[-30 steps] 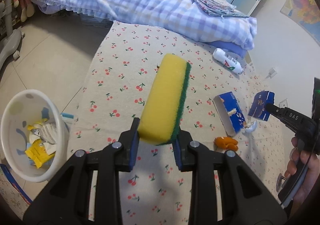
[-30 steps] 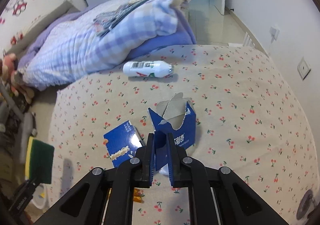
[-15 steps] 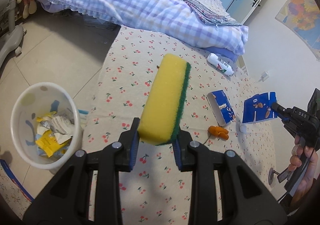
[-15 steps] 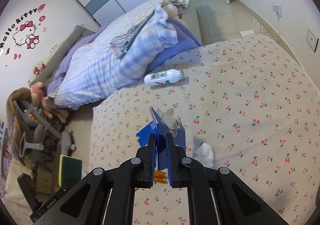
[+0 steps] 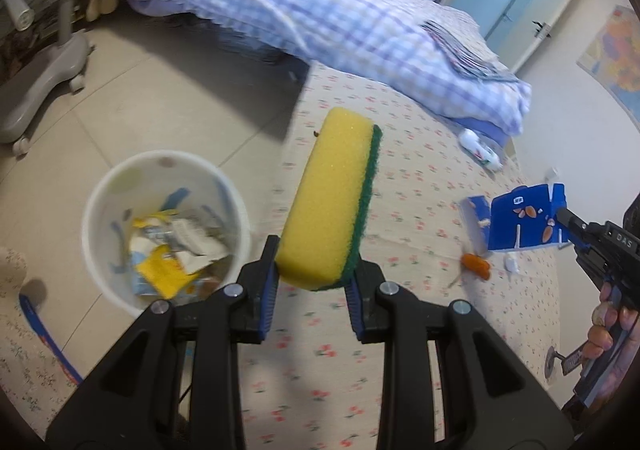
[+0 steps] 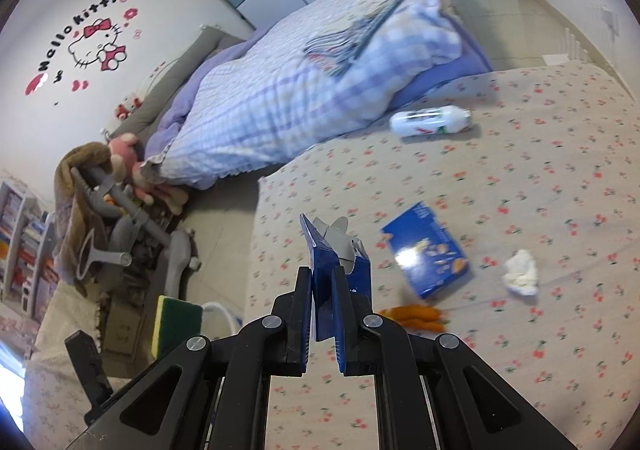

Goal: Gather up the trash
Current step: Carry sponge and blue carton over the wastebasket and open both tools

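Note:
My left gripper is shut on a yellow sponge with a green scouring side, held in the air over the edge of the cherry-print mattress, just right of the white trash bin. The bin holds several wrappers. My right gripper is shut on an opened blue carton, lifted above the mattress; the carton also shows in the left wrist view. The sponge also shows in the right wrist view.
On the mattress lie a second blue carton, a white bottle, a crumpled white tissue and orange peel. A checked duvet lies behind. A grey chair base stands on the tiled floor.
Both grippers have swung left towards the bin while holding the sponge and the carton. The bin now sits closer to the left gripper. The carton is lifted higher off the mattress.

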Demonstrator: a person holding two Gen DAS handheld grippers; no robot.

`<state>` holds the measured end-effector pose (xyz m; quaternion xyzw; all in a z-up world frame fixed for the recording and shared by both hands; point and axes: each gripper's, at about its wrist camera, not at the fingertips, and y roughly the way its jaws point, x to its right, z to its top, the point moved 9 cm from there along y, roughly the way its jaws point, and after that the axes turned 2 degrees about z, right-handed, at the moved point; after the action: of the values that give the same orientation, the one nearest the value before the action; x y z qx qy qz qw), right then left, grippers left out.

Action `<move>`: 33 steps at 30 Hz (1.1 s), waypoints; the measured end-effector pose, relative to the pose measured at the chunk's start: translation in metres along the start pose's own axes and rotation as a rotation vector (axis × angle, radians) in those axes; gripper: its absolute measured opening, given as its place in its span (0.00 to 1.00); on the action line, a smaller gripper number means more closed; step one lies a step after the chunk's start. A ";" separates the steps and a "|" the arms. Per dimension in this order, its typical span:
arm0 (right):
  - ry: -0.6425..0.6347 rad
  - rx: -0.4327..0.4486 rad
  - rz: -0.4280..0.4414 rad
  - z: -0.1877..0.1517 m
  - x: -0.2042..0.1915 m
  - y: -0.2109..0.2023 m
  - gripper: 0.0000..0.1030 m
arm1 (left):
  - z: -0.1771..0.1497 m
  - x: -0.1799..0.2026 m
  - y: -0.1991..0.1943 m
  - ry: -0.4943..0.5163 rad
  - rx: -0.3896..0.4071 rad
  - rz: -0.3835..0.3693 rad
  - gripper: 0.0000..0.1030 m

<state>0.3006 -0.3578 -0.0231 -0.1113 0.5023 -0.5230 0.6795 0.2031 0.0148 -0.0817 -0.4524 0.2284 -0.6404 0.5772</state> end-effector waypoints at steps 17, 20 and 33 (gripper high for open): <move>-0.169 -0.158 0.156 -0.073 -0.142 0.096 0.10 | -0.004 -0.128 -0.015 -0.145 0.004 0.233 0.83; -0.198 -0.187 0.173 -0.087 -0.161 0.111 0.10 | -0.008 -0.140 -0.018 -0.145 -0.006 0.251 0.84; -0.238 -0.284 0.257 -0.131 -0.209 0.164 0.14 | -0.023 -0.186 -0.025 -0.164 -0.055 0.311 0.84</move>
<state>0.3054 -0.0666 -0.0776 -0.2019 0.4974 -0.3393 0.7725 0.1565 0.1908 -0.1311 -0.4778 0.2653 -0.4978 0.6735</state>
